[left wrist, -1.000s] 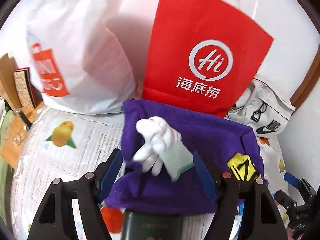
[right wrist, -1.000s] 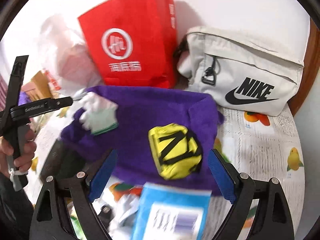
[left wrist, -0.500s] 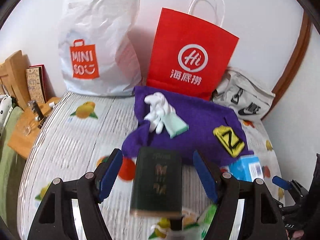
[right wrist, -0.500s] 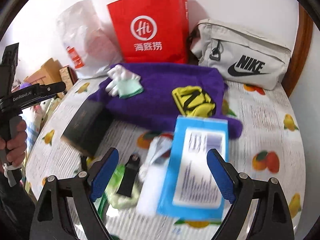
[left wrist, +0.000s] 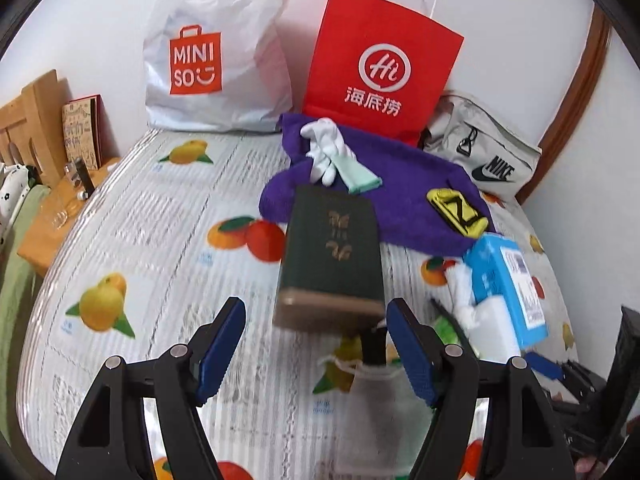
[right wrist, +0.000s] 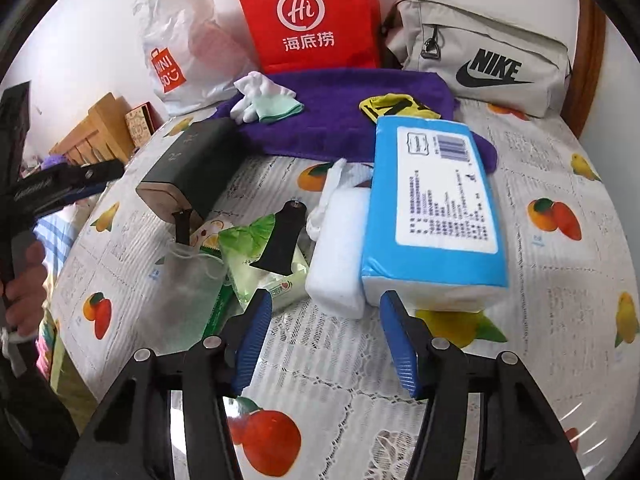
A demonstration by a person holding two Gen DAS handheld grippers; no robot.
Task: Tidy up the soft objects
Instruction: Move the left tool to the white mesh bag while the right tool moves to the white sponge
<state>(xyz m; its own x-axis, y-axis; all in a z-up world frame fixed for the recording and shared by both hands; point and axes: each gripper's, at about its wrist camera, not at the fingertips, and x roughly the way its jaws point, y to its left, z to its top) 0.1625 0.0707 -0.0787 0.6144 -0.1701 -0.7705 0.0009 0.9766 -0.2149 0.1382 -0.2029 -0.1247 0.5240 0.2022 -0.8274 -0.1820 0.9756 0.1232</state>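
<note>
Standing behind empty, parted claws (right (right wrist: 322,334) just narrowing): MINISO bag (left wrist: 216,52), Hi bag (left wrist: 380,68), NIKE pouch (right wrist: 484,60).

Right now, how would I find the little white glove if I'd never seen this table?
Find the red paper bag standing at the back against the wall. A purple towel lies right in front of it. The glove sits on the towel's left end: the only white thing there, with a pale green cuff, unlike the yellow and black pouch at the other end.
</note>
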